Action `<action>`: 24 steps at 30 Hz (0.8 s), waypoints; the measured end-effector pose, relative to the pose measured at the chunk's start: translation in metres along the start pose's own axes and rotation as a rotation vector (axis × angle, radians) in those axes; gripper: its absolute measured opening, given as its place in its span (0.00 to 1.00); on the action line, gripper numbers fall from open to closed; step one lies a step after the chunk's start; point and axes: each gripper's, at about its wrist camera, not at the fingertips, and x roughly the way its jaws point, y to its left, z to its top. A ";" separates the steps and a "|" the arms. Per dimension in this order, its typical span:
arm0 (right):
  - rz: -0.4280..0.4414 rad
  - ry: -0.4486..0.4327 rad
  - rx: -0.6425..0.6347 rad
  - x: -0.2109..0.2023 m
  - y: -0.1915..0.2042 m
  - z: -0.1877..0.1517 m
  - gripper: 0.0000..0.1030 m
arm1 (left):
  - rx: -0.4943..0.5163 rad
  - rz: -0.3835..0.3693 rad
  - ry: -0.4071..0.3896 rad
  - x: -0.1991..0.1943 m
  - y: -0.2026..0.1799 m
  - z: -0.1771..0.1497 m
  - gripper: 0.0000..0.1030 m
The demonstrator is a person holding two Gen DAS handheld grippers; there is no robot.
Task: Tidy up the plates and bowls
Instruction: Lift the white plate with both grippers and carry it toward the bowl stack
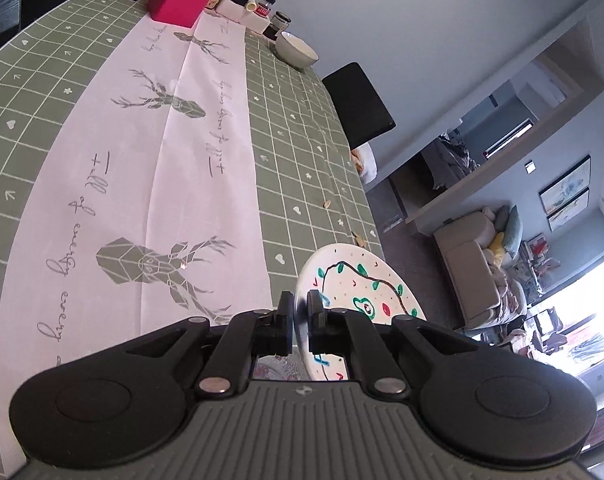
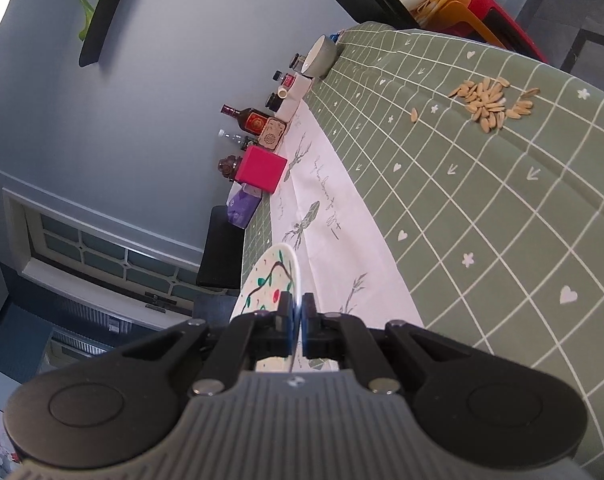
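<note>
Left gripper (image 1: 300,312) first: we have it clamped on the rim of a white painted plate (image 1: 362,280), which rides on edge, clear of the table, its face with green leaves and an avocado motif turned to the right of the view. Past it, in the left wrist view, the green checked tablecloth (image 1: 42,92) runs away under a white runner with deer prints (image 1: 174,152), and a white bowl (image 1: 297,49) sits far off by the jars at the wall end. Right gripper (image 2: 298,312): pinched tight on the rim of a second painted plate (image 2: 268,280), also held edge-on above the table's near end, decorated face to the left. Further right a scatter of seeds (image 2: 490,102) lies on the cloth; a grey bowl (image 2: 322,56) stands near the far jars. Handling, as we judge it: glazed ceramic, stiff, fairly heavy for a rim pinch, slick under the pads and prone to swing or slip; chips if knocked. Rim is the only workable hold; best set down low and flat, keeping the two plates from clashing.
</note>
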 end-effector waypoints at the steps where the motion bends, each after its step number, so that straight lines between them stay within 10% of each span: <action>1: -0.004 -0.004 0.006 -0.001 -0.004 -0.004 0.01 | 0.000 -0.004 0.012 0.002 0.002 -0.003 0.06; 24: -0.024 0.029 0.224 0.011 -0.093 -0.054 0.02 | 0.250 0.179 0.121 0.045 0.004 -0.042 0.08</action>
